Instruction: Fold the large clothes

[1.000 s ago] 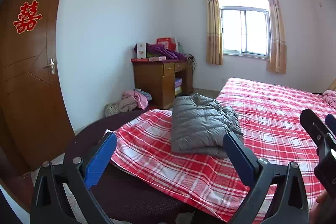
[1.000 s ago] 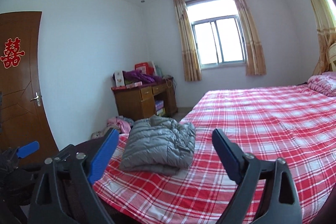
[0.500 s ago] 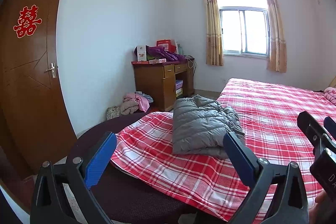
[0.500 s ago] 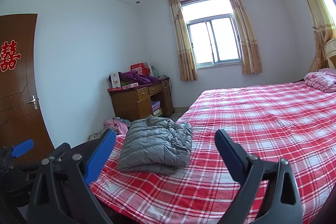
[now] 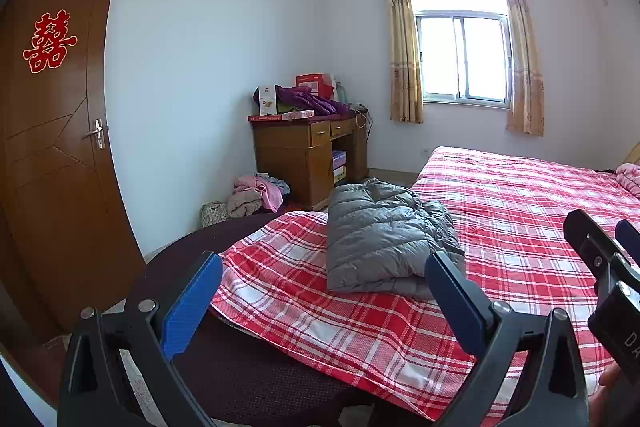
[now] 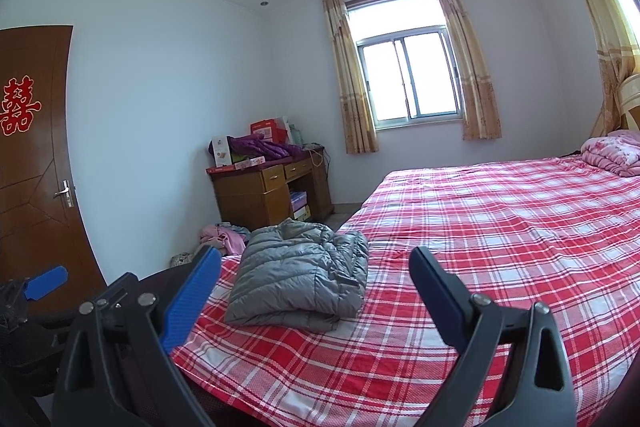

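A grey puffer jacket point(image 5: 380, 235) lies folded in a compact stack near the foot corner of the bed with the red plaid sheet point(image 5: 520, 211). It also shows in the right wrist view point(image 6: 300, 279). My left gripper point(image 5: 322, 267) is open and empty, held back from the jacket above the bed's corner. My right gripper point(image 6: 314, 271) is open and empty, also held back from the jacket. The right gripper's body shows at the right edge of the left wrist view point(image 5: 604, 267). A blue fingertip of the left gripper shows at the left edge of the right wrist view point(image 6: 44, 281).
A wooden desk point(image 5: 308, 155) piled with boxes and purple clothes stands by the far wall. Pink clothes point(image 5: 256, 193) lie on the floor beside it. A brown door point(image 5: 52, 147) is at left. A pink quilt point(image 6: 612, 151) lies at the bed's head. A window point(image 5: 464, 59) is behind.
Both grippers have drawn back and tilted up slightly, so the jacket sits a little lower in each view. The jacket has not moved. Both grippers stay open.
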`<action>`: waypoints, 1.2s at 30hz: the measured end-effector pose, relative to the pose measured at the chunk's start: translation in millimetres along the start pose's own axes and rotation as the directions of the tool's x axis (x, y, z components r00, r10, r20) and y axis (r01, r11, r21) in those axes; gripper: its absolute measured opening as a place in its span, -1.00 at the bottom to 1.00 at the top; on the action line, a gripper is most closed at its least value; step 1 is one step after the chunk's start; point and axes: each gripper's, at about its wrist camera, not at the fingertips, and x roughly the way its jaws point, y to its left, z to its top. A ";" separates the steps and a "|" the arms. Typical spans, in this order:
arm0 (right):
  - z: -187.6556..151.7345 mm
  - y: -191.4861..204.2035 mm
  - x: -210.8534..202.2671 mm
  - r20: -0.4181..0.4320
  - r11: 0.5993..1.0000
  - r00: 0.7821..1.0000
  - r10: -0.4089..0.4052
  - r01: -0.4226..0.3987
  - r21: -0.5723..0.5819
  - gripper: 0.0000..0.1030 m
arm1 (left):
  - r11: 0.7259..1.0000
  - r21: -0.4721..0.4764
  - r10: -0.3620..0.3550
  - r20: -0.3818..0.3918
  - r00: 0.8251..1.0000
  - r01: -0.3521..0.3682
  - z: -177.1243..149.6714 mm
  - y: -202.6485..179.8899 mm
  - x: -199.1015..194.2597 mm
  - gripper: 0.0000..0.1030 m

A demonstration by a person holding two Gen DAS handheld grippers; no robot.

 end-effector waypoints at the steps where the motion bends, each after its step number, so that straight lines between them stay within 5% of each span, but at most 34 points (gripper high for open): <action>1: -0.4 0.7 0.0 0.000 1.000 1.000 -0.002 0.002 -0.001 0.88 | 1.000 0.000 0.000 0.000 1.000 0.000 0.3 0.7 0.1 0.97; 36: 1.4 1.0 -3.5 0.019 1.000 1.000 -0.014 0.014 0.002 0.88 | 0.999 0.013 0.035 0.031 0.999 -0.036 2.8 -1.9 -1.5 0.97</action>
